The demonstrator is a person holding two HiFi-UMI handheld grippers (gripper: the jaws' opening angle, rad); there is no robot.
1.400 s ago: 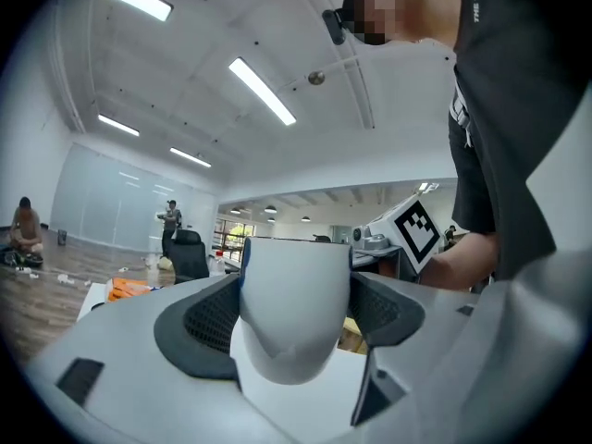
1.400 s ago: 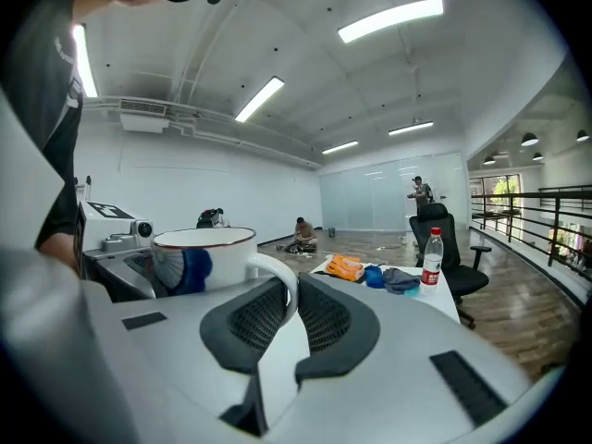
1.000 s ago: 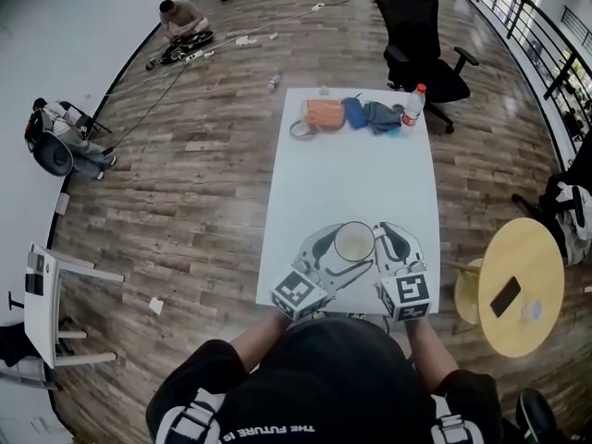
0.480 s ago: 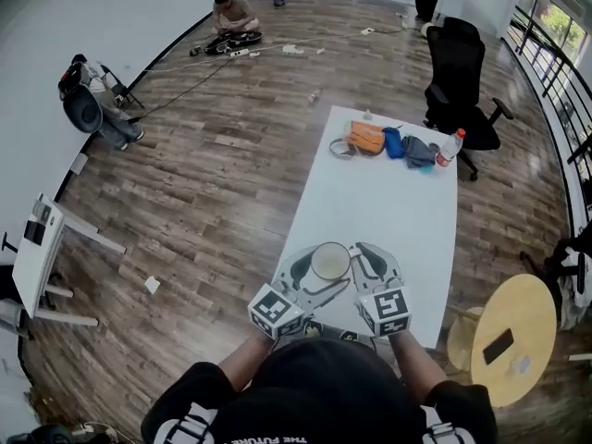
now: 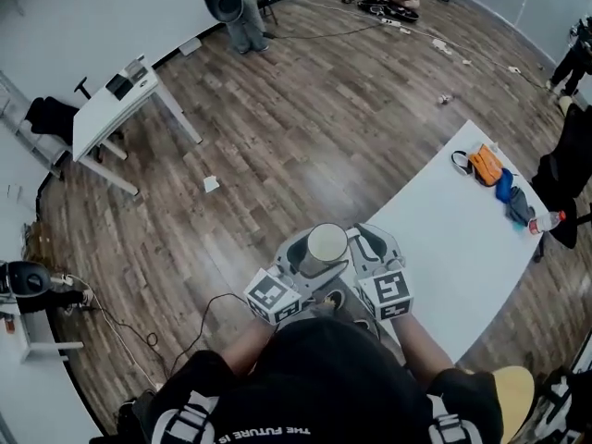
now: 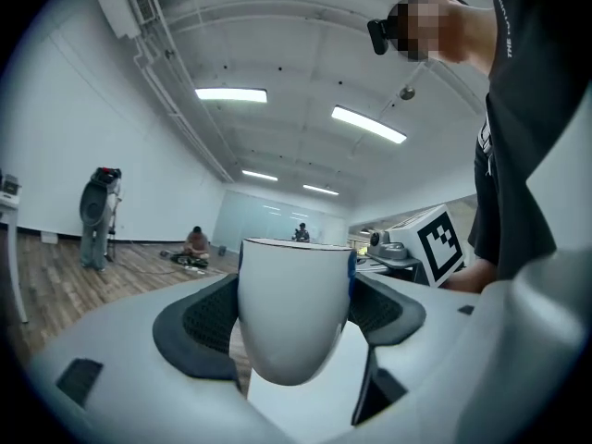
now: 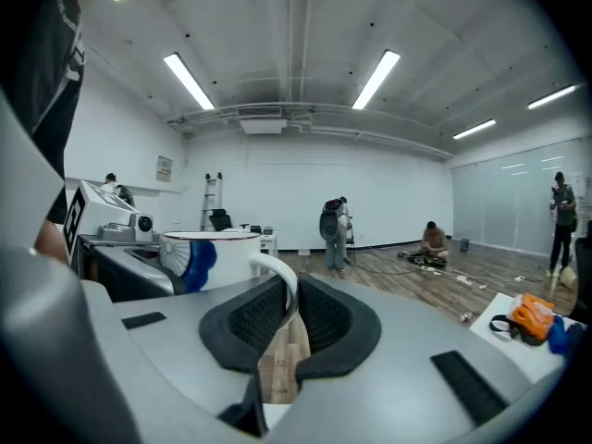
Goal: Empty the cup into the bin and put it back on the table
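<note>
There is one cup [image 5: 326, 244] and two grippers, both on it: the left gripper [image 5: 307, 253] has its jaws clamped on the cup's round body, and the right gripper [image 5: 363, 244] has its jaws pinched nearly together on the handle [image 7: 277, 280]. The cup is white with a dark rim line, a blue mark [image 7: 196, 259] on its side and a body narrowing toward the base; it is held upright in the air at the desk [image 5: 453, 239] edge, with wooden floor [image 5: 277, 155] beyond. Both grippers sit side by side before the person's chest, pointing forward and about level.
</note>
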